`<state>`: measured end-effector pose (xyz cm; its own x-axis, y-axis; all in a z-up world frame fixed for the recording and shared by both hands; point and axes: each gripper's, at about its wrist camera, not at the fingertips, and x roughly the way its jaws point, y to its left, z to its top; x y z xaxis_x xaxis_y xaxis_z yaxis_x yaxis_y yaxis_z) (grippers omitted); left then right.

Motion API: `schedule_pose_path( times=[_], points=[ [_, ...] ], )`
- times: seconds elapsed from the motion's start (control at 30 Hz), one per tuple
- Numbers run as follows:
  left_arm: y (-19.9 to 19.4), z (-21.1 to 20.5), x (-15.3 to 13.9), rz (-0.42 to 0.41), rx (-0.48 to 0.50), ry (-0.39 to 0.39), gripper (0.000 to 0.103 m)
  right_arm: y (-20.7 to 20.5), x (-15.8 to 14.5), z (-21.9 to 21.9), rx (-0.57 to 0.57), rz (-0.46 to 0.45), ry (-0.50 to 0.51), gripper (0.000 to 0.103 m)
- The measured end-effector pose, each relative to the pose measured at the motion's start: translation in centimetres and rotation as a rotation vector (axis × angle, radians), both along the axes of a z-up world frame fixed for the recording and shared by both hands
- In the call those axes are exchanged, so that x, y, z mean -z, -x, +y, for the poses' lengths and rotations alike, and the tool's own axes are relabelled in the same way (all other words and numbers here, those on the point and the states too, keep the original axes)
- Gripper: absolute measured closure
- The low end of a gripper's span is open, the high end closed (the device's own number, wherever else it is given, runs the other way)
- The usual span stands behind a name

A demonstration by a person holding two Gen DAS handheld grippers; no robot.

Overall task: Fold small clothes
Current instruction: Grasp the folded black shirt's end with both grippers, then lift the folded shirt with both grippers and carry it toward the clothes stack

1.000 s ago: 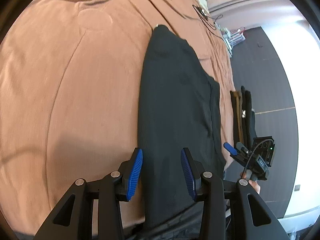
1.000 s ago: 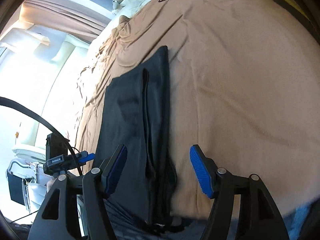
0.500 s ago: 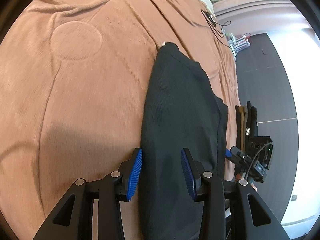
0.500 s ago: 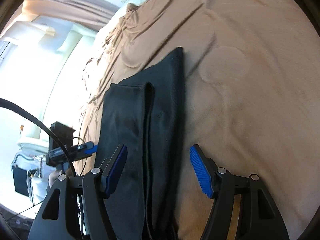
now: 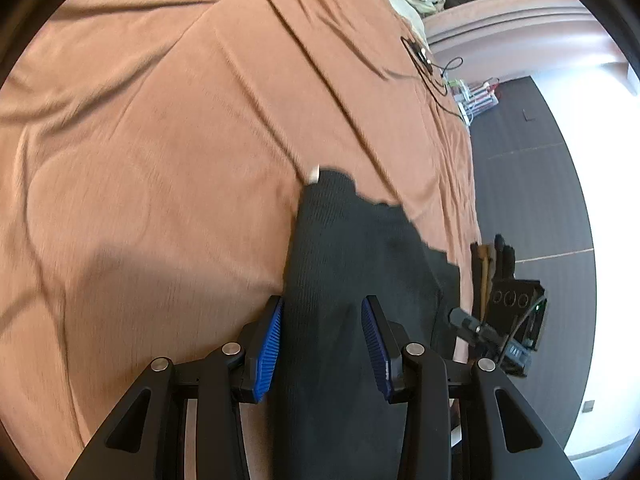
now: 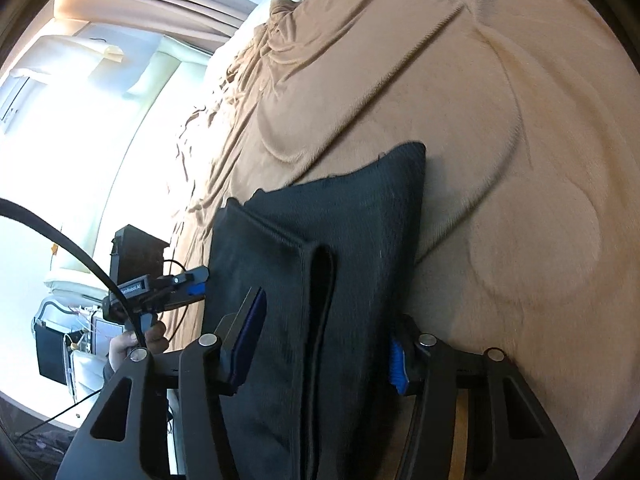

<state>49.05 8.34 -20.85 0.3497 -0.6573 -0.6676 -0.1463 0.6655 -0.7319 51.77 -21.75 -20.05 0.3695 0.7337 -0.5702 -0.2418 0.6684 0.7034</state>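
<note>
A bed (image 5: pixel 168 168) covered by a tan-brown blanket (image 6: pixel 500 128) fills both wrist views, creased in long ridges. On it lies a dark ribbed garment (image 5: pixel 352 264), folded lengthwise into a long strip near the bed's edge, one layer doubled over so that a rolled fold (image 6: pixel 320 280) runs along it. The left gripper (image 5: pixel 322 344) stands part-spread with the near end of the garment between its blue pads; whether the pads press the cloth cannot be told. The right gripper (image 6: pixel 320 344) is closing its jaws astride the garment's other long side, cloth between them, the right pad partly hidden behind the fabric. A small white tag (image 5: pixel 315 175) shows at the far corner.
</note>
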Motion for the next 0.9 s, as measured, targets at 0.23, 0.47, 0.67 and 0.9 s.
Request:
schedule_pose_path(
  times=[0.23,0.47,0.67,0.9],
  points=[
    [-2.2,-0.6,0.8,-0.009,-0.001,-0.021,0.089,-0.9,-0.4,2.0,0.043,-0.009,0.115,0.082],
    [-1.2,-1.3,-1.9,-0.067,0.02,-0.043,0.096,0.5,-3.2,5.8,0.04,-0.103,0.278,0.094],
    [-0.1,-1.6,-4.7,-0.119,0.019,-0.052,0.097,2.5,-5.5,6.6,0.045,-0.182,0.285,0.094],
    [1.4,-2.5,-9.1,-0.202,0.038,-0.052,0.097,5.6,-7.4,5.6,0.069,-0.256,0.286,0.094]
  ],
)
